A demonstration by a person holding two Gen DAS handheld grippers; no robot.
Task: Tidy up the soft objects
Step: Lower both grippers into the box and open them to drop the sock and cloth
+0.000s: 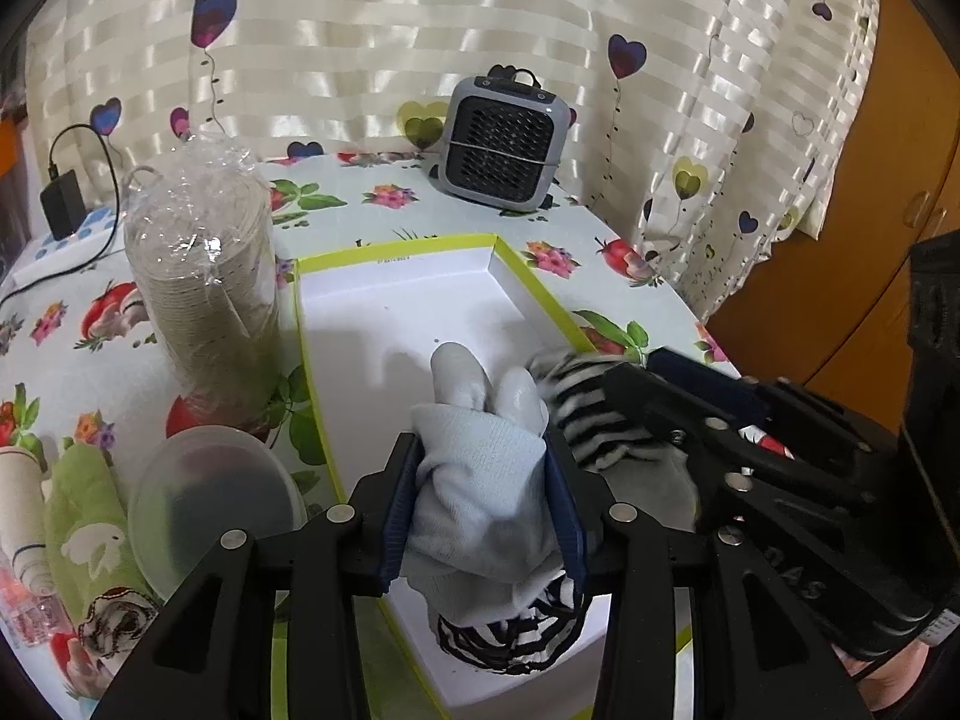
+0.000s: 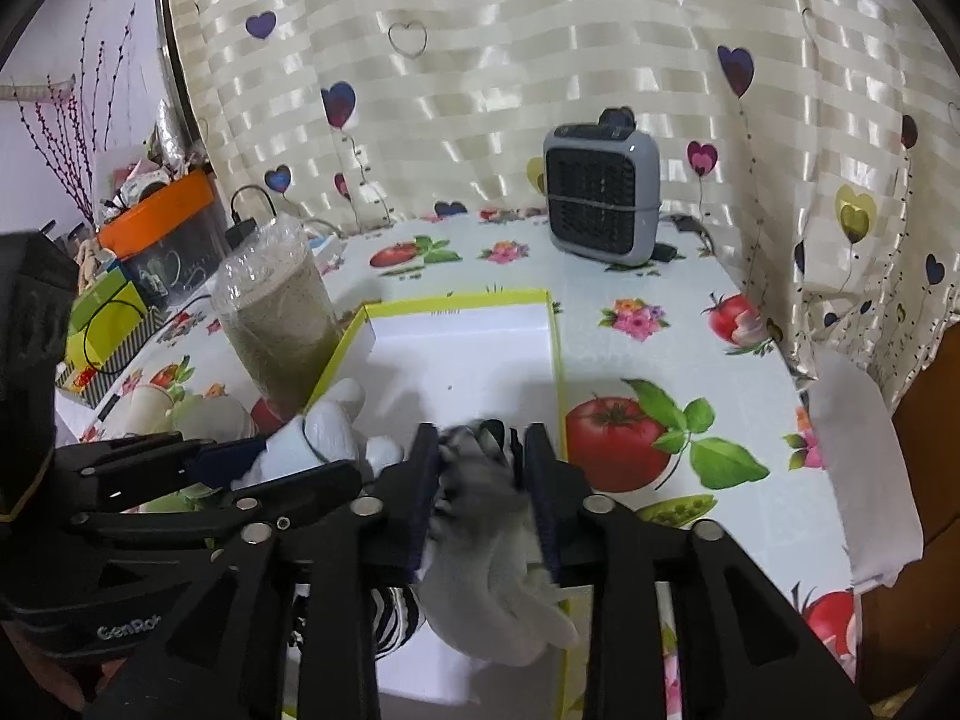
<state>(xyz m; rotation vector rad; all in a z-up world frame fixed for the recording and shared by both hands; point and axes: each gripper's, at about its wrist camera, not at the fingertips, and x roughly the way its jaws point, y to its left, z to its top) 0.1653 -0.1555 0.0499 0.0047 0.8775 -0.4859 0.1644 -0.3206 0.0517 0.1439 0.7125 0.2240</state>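
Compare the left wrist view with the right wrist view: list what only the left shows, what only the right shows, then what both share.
Only the left wrist view shows the clear plastic bowl and the green cloth at the table's near left.

Only the right wrist view shows the orange-lidded box, the branches against the wall and the white cloth at the right edge.

Both show the yellow-rimmed box, the grey heater, the wrapped stack of cups, the light blue sock in the left gripper, and the striped sock between the right gripper fingers.
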